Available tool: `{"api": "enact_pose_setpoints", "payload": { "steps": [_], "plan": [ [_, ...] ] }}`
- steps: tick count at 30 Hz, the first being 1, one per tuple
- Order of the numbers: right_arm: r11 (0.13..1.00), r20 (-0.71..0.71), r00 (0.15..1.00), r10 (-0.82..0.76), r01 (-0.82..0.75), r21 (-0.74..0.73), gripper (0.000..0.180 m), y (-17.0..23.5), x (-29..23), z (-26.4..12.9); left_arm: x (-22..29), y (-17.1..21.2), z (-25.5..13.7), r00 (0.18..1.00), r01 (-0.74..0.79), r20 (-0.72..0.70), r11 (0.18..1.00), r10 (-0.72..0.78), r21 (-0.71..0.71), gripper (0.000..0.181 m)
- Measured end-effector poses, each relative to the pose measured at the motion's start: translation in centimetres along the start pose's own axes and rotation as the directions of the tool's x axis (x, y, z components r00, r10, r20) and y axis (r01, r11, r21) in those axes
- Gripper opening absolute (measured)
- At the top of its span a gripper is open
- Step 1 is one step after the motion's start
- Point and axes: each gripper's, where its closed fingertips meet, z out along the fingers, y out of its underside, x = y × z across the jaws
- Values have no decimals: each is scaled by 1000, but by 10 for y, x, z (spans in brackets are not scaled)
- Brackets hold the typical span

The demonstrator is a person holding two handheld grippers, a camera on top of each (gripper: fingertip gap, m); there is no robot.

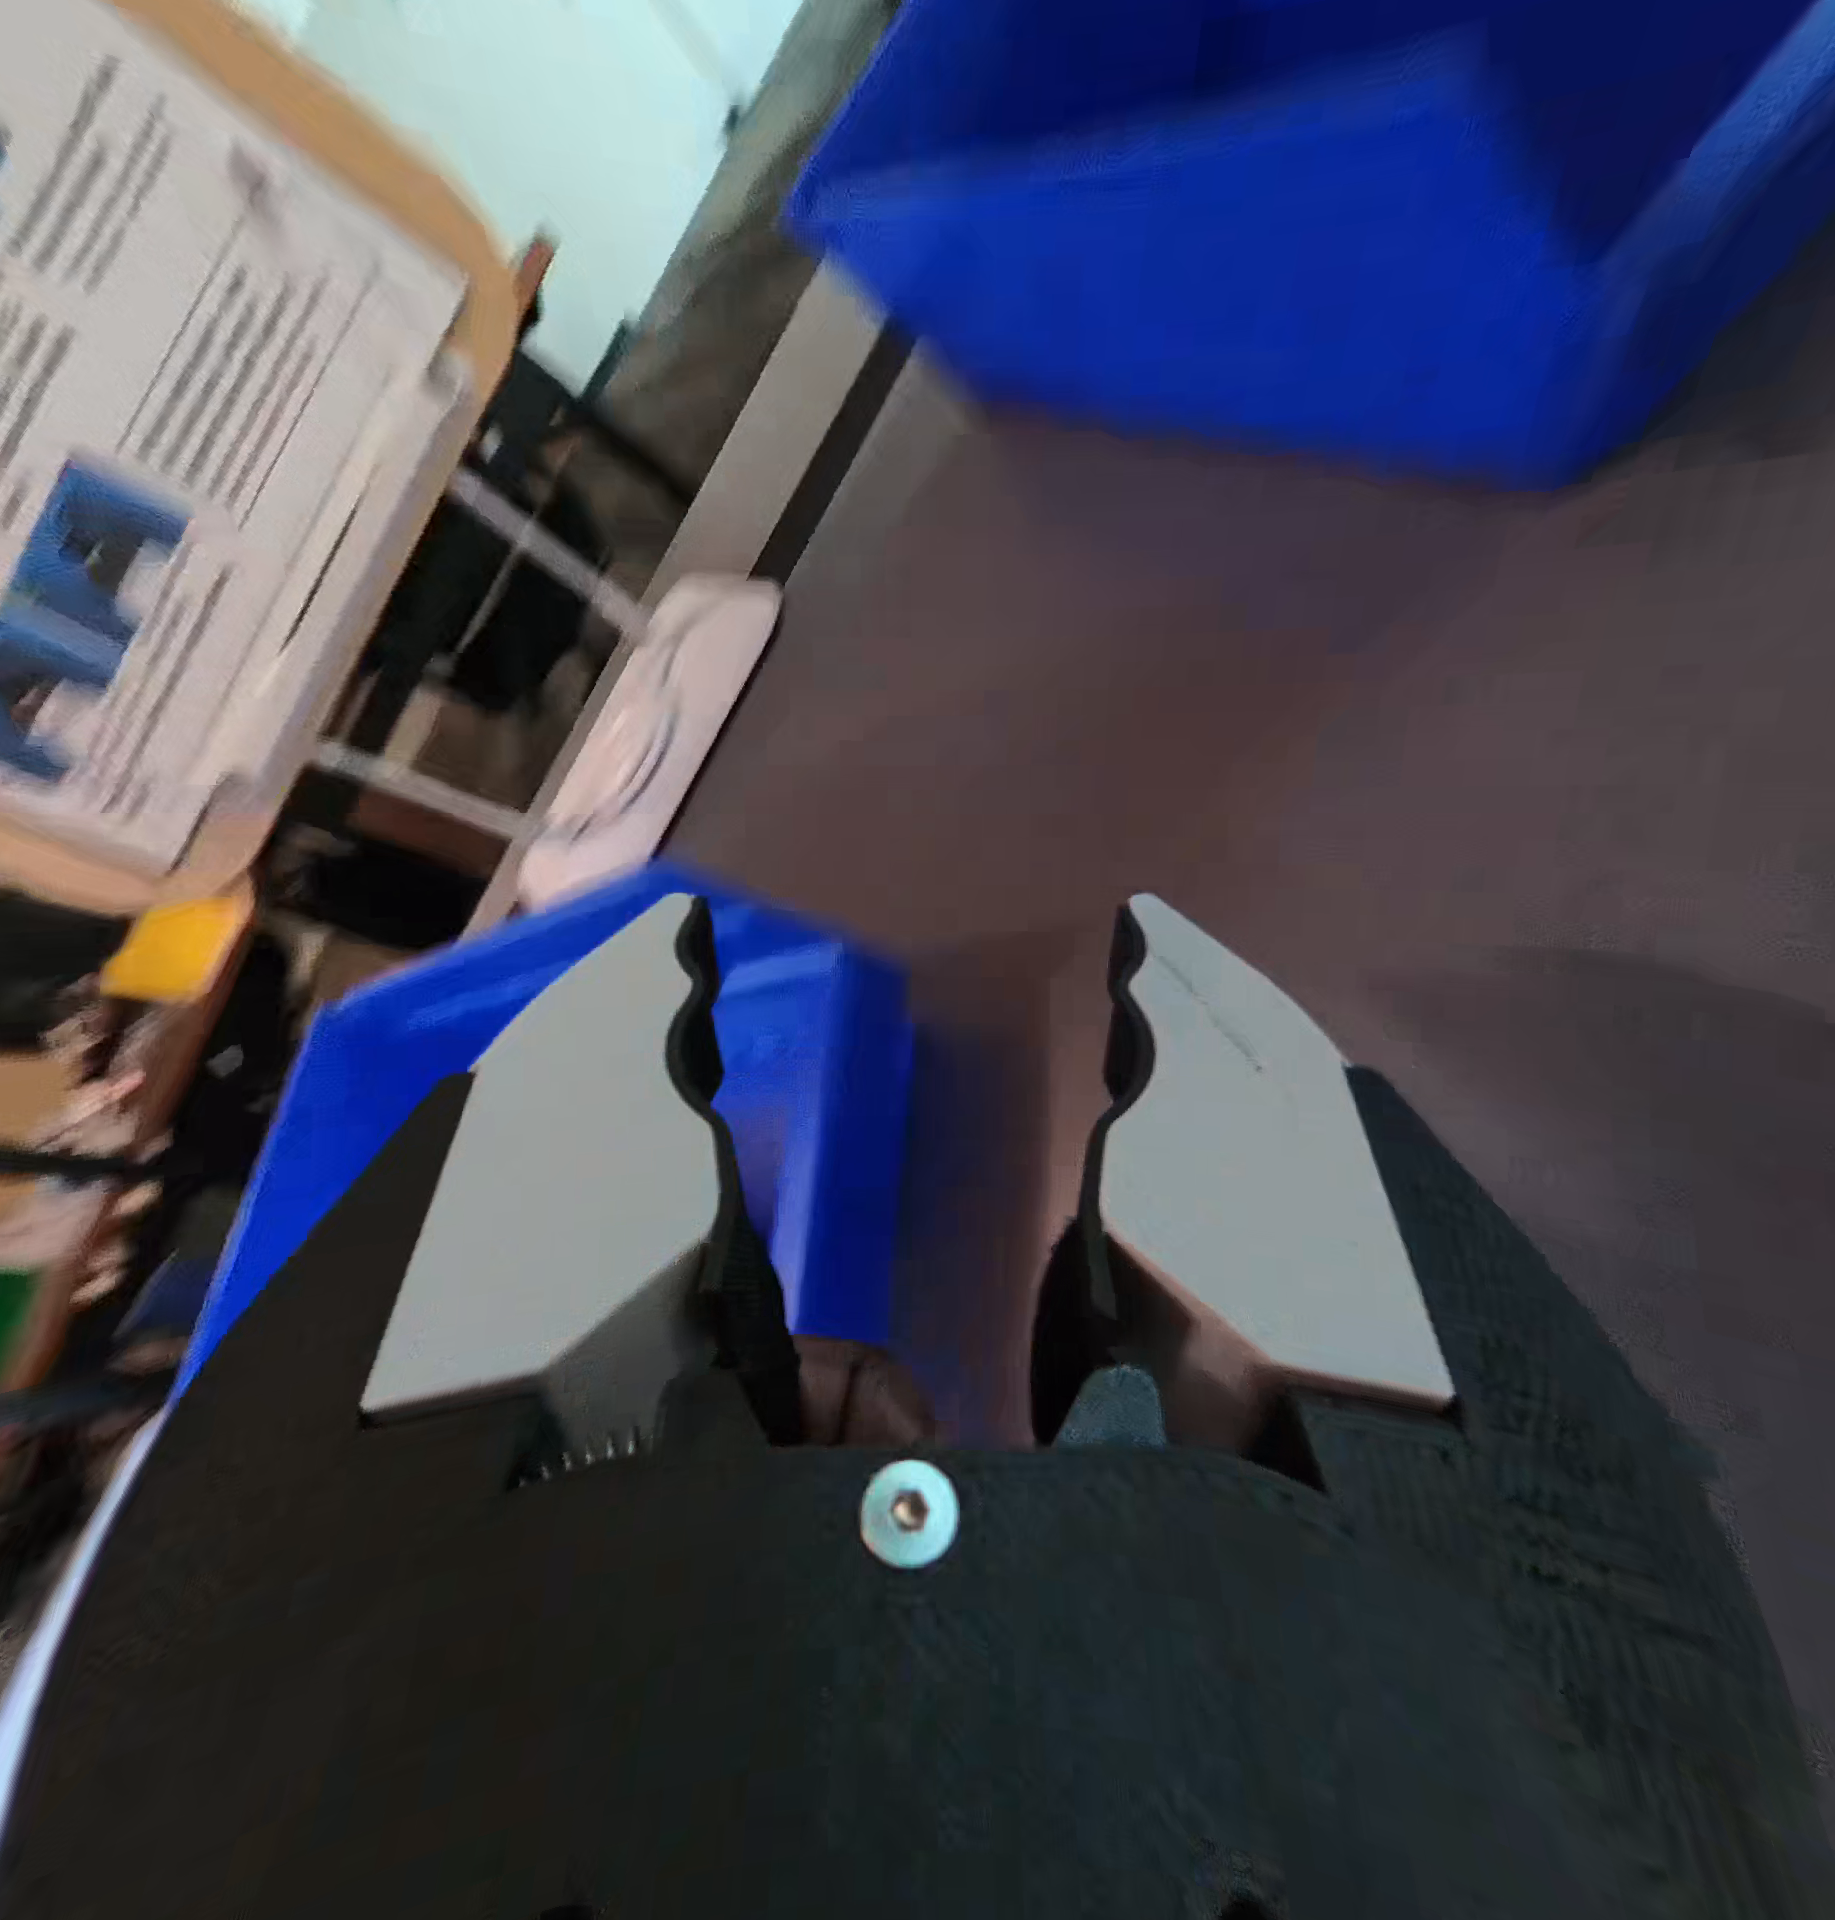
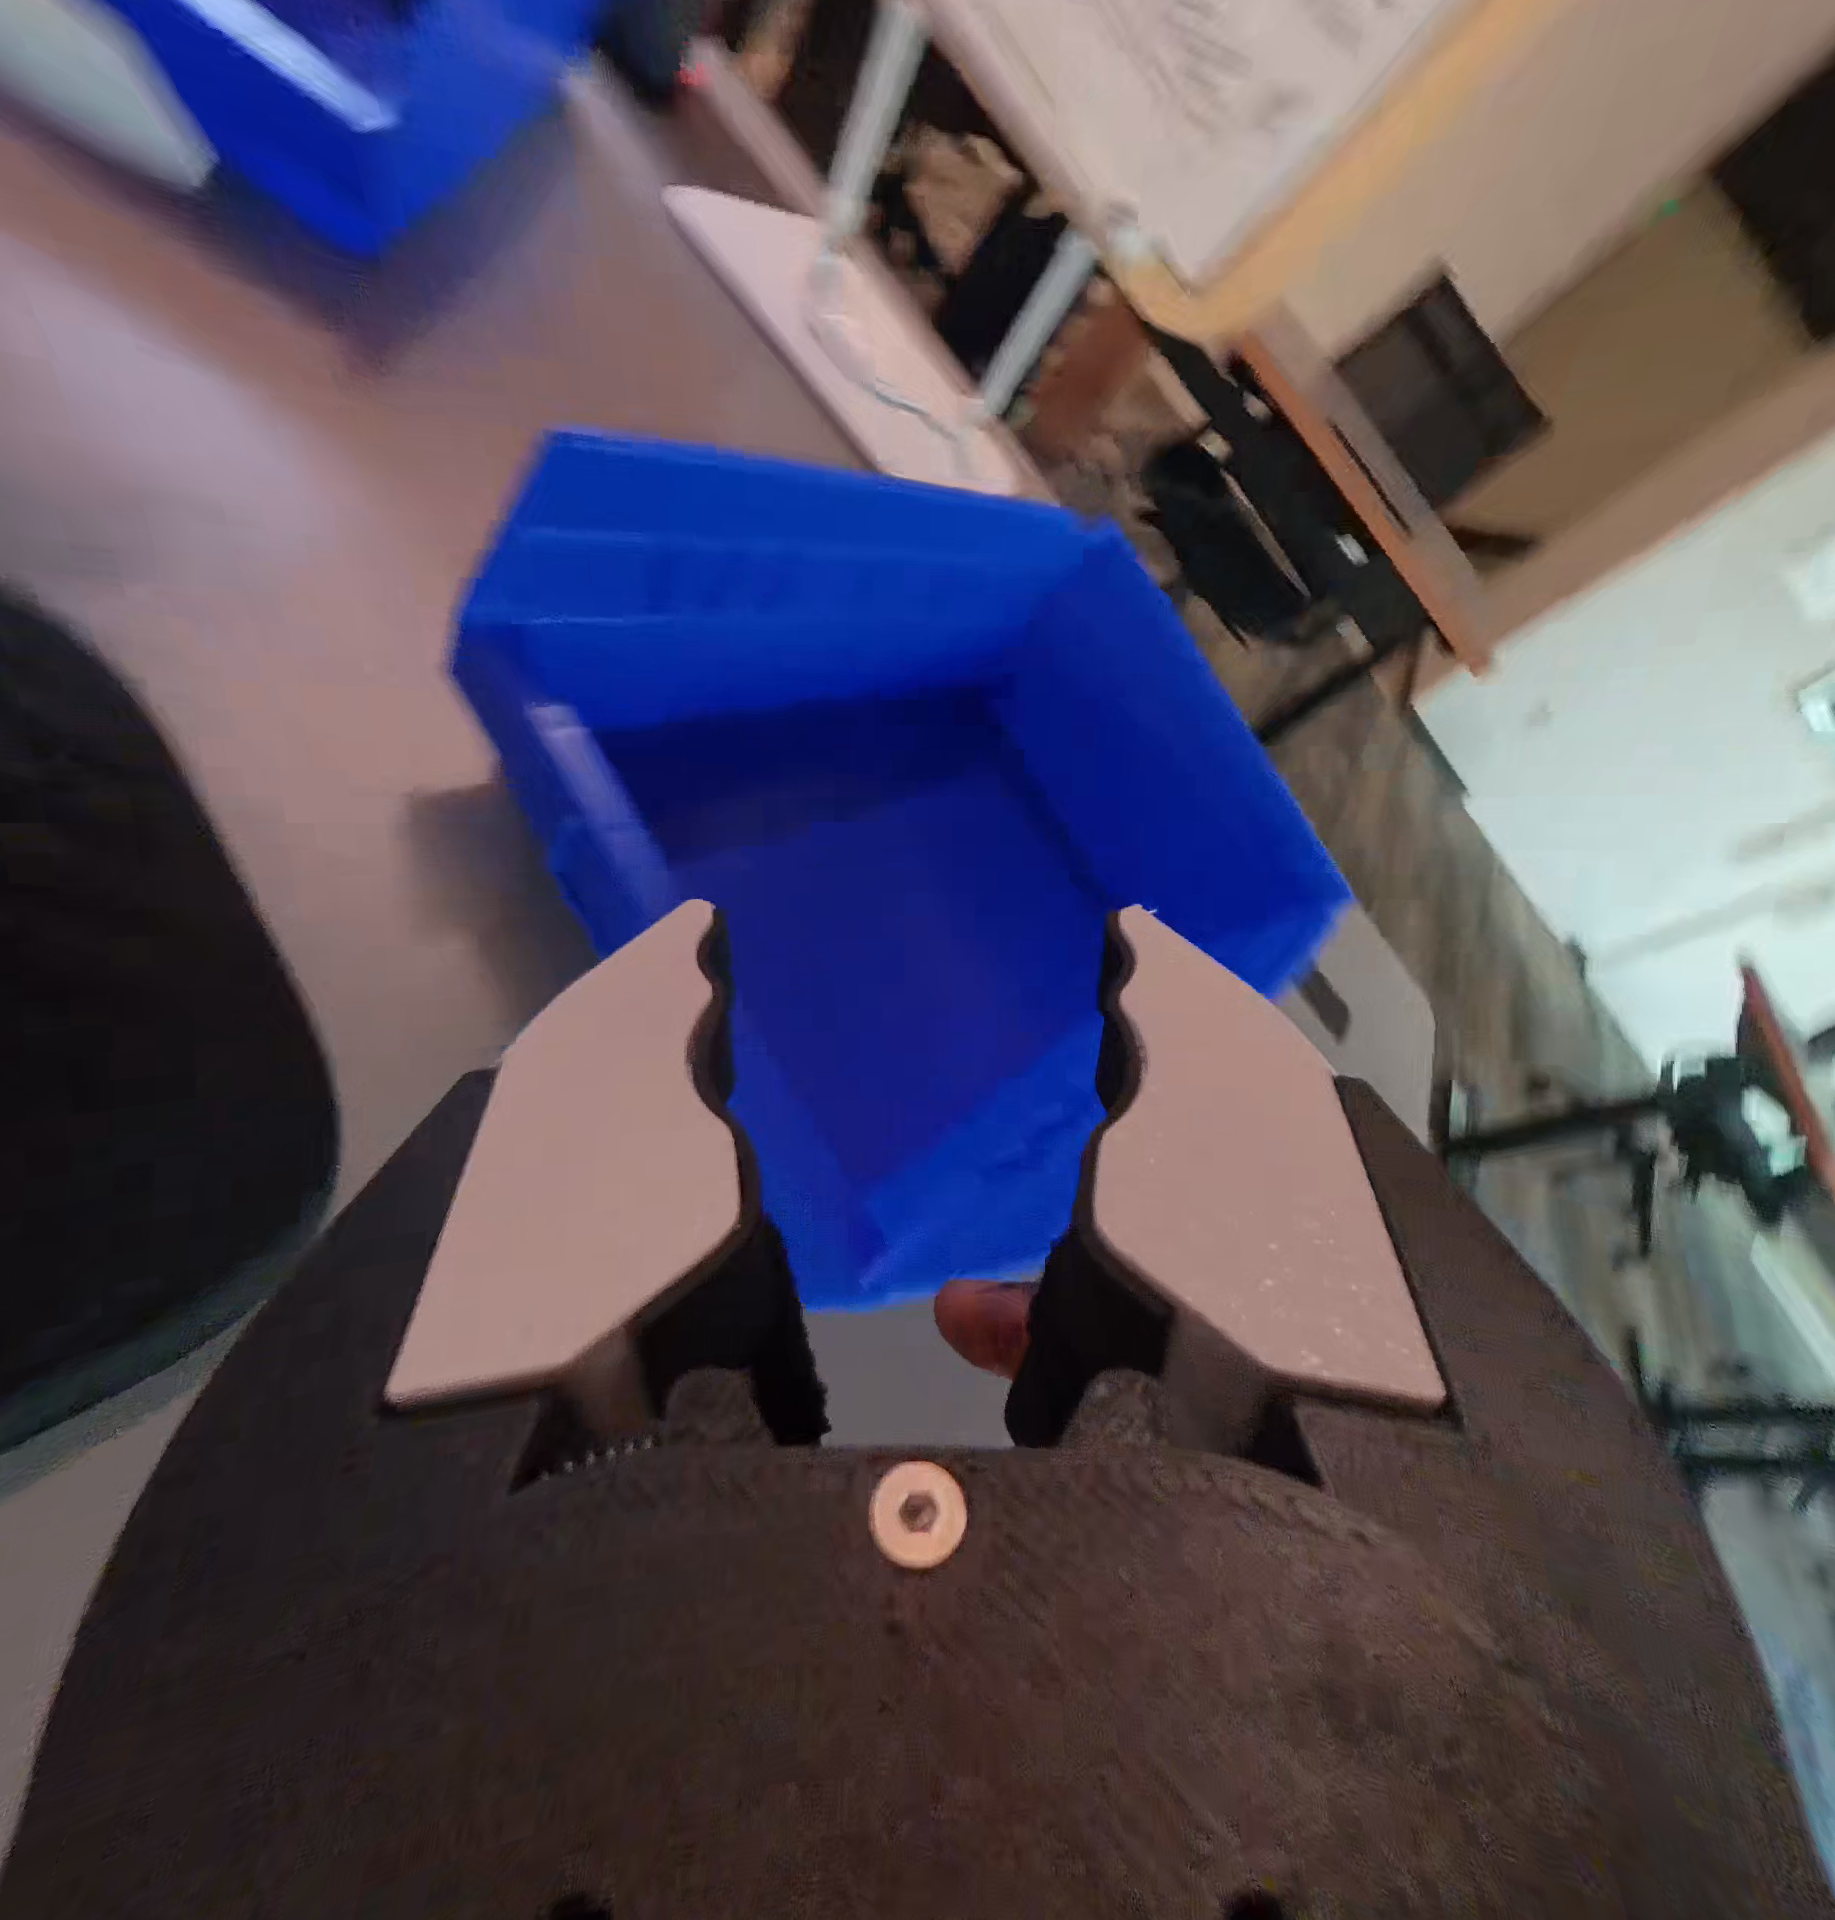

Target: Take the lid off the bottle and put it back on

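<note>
Both frames are pretty motion-smeared, so take the details loosely. The left gripper (image 1: 913,914) with its grey fingers and black body has its jaws spread wide with nothing between them, just brownish-grey tabletop (image 1: 1308,779) ahead. Behind the left-hand jaw sits the corner of a blue plastic bin (image 1: 809,1091), and a second, bigger blue plastic bin (image 1: 1256,260) is well ahead of the jaws and off to the right. A flat white rectangular pad (image 1: 674,717) lies ahead-left at the tabletop edge. Only this view catches the white poster board with blue pictures (image 1: 165,416) far left.

The right gripper (image 2: 913,914), same build, also has its jaws wide apart and gripping nothing. Right past its jaws is an open blue plastic bin (image 2: 892,727), and you look straight down into it; from what shows, the inside is bare blue. Another blue bin (image 2: 373,125) sits far ahead-left, and a big dark rounded shape (image 2: 113,987) fills the left side, too blurred to say what it is. A fingertip (image 2: 980,1325) peeks out low between the jaws.

The bottle and its lid don't show in either view.
</note>
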Motion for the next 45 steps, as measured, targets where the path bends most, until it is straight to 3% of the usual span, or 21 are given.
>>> {"api": "enact_pose_setpoints", "payload": {
  "steps": [3,6,8,11,12,15,27,37,45],
  "plan": [
    [978,184,968,-168,188,-96,71,4,-48,28,-18,68,-14,992,-91,65,975,106,-202,62],
    [902,234,914,-330,379,-205,70,20,-68,57,-27,118,-12,975,-184,51,911,217,-368,56],
    [816,250,860,-445,504,-282,61,34,-70,68,-39,143,-15,953,-233,59,847,296,-478,41],
    [641,308,765,-566,643,-418,36,65,-60,71,-40,157,-22,957,-238,37,851,288,-468,34],
    [624,311,752,-581,657,-423,35,69,-60,72,-42,162,-28,960,-235,29,853,280,-466,33],
    [651,299,784,-544,619,-439,32,74,-56,66,-50,184,-50,961,-234,20,849,276,-475,33],
    [587,307,796,-521,596,-549,30,119,-26,25,-66,267,-154,972,-227,-54,841,231,-490,35],
    [528,343,816,-465,567,-632,30,147,-17,-13,-62,291,-198,959,-252,-15,824,284,-507,37],
    [538,341,847,-408,524,-660,31,152,-15,-16,-61,302,-218,956,-259,-15,817,293,-515,37]
  ]
}}
